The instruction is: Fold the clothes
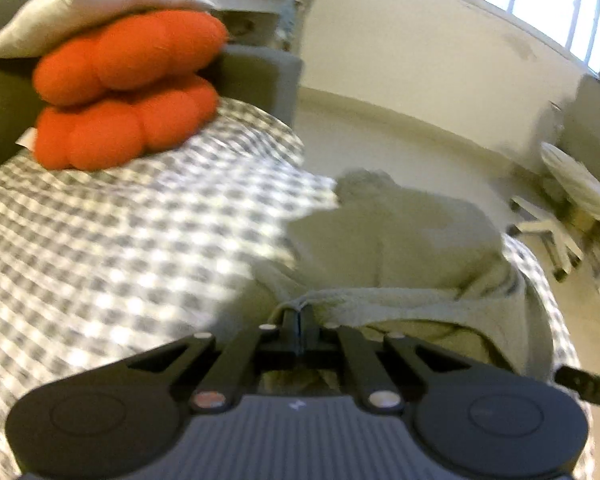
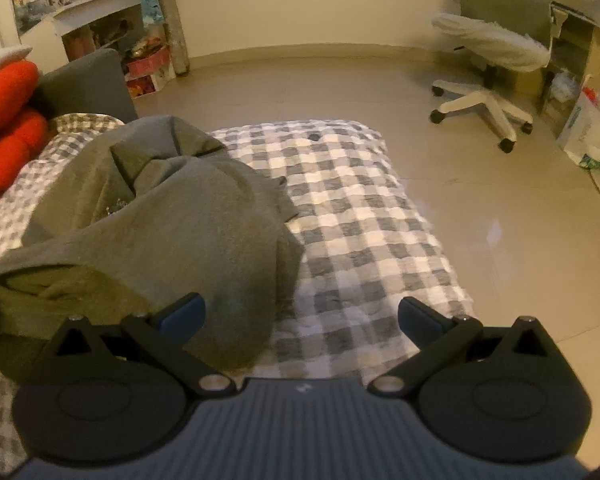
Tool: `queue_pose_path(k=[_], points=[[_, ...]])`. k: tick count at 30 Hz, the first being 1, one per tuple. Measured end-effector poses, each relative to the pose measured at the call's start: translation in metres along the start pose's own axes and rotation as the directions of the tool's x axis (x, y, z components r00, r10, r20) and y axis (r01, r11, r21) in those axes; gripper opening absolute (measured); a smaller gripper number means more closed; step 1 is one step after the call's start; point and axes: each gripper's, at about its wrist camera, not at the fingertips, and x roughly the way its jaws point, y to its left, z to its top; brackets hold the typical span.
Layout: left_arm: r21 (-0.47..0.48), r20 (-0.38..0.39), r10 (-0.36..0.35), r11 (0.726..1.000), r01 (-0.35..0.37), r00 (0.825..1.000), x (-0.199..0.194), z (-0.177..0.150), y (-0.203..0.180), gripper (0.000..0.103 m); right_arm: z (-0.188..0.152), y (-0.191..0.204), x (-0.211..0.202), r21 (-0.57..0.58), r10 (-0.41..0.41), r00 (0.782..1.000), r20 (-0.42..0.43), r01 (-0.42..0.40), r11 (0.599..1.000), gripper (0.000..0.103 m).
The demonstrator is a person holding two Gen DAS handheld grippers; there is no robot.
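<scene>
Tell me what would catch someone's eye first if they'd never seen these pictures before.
Probably the bright orange cushions, stacked at the far left end of the checked bedspread under a pale pillow. Next, the rumpled grey garment heaped on the spread: the left gripper is shut on its edge, while the right gripper stands open beside it. A white office chair stands on the floor beyond.

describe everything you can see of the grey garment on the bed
The grey knit sweatshirt-like garment lies crumpled and unfolded in a heap on the grey-and-white checked bed cover. It looks like soft, thick fabric, with a ribbed hem edge lifted toward the camera. The left gripper is shut on that edge. The right gripper is open, one of its fingers at the heap's near side, gripping nothing.
</scene>
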Motion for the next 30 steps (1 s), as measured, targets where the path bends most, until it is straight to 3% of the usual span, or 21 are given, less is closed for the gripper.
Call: queue_pose_path(k=[6,15,27,30], points=[[0.004,0.084,0.090,0.996,-0.091,0.992,-0.008,0.019,0.020,0.001,0.003,0.013,0.002,-0.001,0.044,0.999,-0.005,-0.044,0.999,0.103],[-0.002,0.175,0.188,0.982,-0.190,0.967,-0.003,0.057,0.043,0.001,0.007,0.026,0.012,0.016,0.112,0.993,-0.032,-0.111,0.994,0.103],[-0.008,0.266,0.329,0.941,-0.339,0.906,0.014,0.131,0.078,0.001,0.013,0.038,0.019,-0.003,0.150,0.988,-0.029,-0.151,0.989,0.103],[0.012,0.274,0.339,0.934,-0.356,0.900,0.023,0.145,0.076,0.001,0.014,0.041,0.021,-0.007,0.159,0.987,-0.034,-0.160,0.987,0.103]])
